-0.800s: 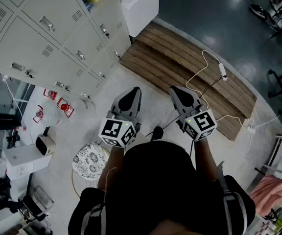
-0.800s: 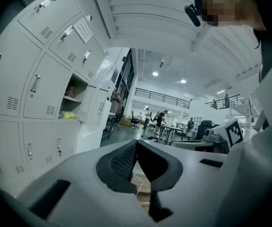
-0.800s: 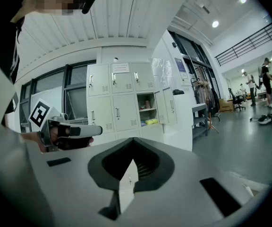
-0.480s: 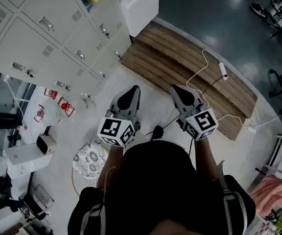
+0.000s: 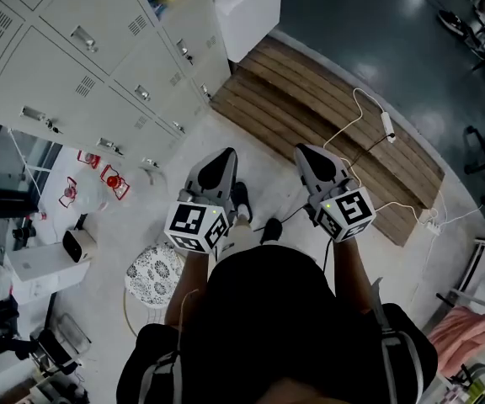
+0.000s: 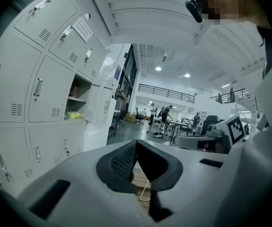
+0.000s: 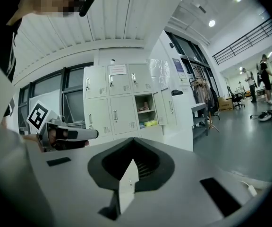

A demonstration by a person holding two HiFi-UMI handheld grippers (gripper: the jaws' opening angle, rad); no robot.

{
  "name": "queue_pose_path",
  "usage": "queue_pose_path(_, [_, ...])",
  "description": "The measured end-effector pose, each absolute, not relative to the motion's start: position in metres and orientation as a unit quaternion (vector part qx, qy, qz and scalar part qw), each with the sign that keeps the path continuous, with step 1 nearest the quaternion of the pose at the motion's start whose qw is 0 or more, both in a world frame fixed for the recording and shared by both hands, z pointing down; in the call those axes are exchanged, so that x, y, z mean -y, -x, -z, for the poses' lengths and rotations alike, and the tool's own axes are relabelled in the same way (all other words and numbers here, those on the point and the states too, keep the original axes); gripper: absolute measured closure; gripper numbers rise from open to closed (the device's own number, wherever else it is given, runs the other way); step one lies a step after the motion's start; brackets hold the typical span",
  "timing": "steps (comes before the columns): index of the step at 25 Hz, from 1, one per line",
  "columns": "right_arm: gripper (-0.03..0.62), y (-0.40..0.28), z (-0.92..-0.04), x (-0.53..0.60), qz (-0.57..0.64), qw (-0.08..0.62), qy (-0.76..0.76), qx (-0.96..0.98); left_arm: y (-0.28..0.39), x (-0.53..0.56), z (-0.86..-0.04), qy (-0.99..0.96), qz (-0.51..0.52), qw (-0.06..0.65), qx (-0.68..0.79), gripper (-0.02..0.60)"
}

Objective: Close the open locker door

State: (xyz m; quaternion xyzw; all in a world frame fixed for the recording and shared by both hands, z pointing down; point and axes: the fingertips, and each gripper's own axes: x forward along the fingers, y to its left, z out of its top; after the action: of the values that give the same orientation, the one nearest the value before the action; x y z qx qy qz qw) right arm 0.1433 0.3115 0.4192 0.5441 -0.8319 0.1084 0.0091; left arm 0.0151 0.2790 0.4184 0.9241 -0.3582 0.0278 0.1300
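Currently the bank of pale grey metal lockers [image 5: 74, 66] stands left, its open grey door [image 7: 165, 109] well ahead. Left tongs [image 5: 223, 160] and right tongs [image 5: 308, 156] are pinched together, empty. Pushing with closed tips risks slipping off the smooth panel.

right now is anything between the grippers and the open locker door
Nothing visible does. Only bare floor lies between the left gripper, the right gripper and the open locker door. The wooden platform lies to the right of that path.
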Motion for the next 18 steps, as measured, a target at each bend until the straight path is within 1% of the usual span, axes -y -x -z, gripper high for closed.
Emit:
queue_pose_path(11, [0.591,-0.128,-0.41,-0.222,-0.094,0.026,-0.554,0.827,0.006,-0.179,-0.421,-0.923,-0.026,0.141,0.357,0.563])
queue_pose_path(14, [0.59,-0.123,-0.404,-0.192,-0.089,0.021,-0.563,0.822,0.012,-0.147,-0.417,-0.924,-0.024,0.145,0.352,0.565])
queue_pose_path(18, [0.591,-0.118,-0.395,-0.157,-0.096,-0.004,-0.569,0.816,0.02,-0.11,-0.415,-0.926,-0.024,0.145,0.349,0.564])
